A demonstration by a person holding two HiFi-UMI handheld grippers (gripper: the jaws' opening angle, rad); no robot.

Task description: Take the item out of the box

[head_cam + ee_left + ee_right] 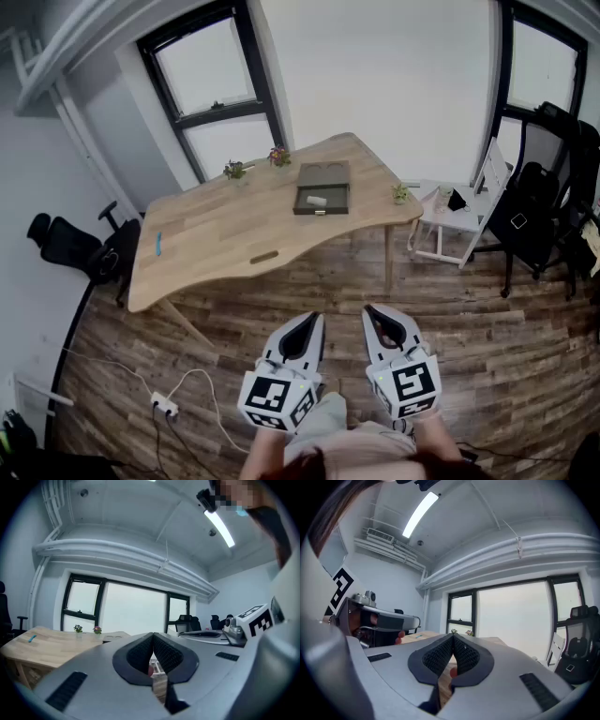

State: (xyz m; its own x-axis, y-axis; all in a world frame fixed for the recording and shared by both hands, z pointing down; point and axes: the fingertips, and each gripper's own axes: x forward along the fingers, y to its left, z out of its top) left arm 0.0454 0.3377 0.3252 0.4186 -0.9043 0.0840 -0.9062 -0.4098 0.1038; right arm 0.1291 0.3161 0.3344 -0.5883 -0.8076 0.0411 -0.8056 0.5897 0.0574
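A dark olive box [322, 190] lies open on the far side of the wooden table [225, 234], with a small white item [316, 201] inside it. Both grippers are held low and level near my body, well short of the table and over the floor. My left gripper [314, 321] is shut with nothing between its jaws, and its own view shows the tips [153, 641] meeting. The right gripper [371, 311] is shut and empty too, its pads [453, 641] pressed together. The table [37, 644] shows at the left in the left gripper view.
Small potted plants [234, 170] [278, 156] [400, 193] and a blue object [159, 245] sit on the table. A white side table [459, 216] stands at its right, with black chairs [539, 202] [70, 246] at both sides. A power strip [165, 406] with cables lies on the wooden floor.
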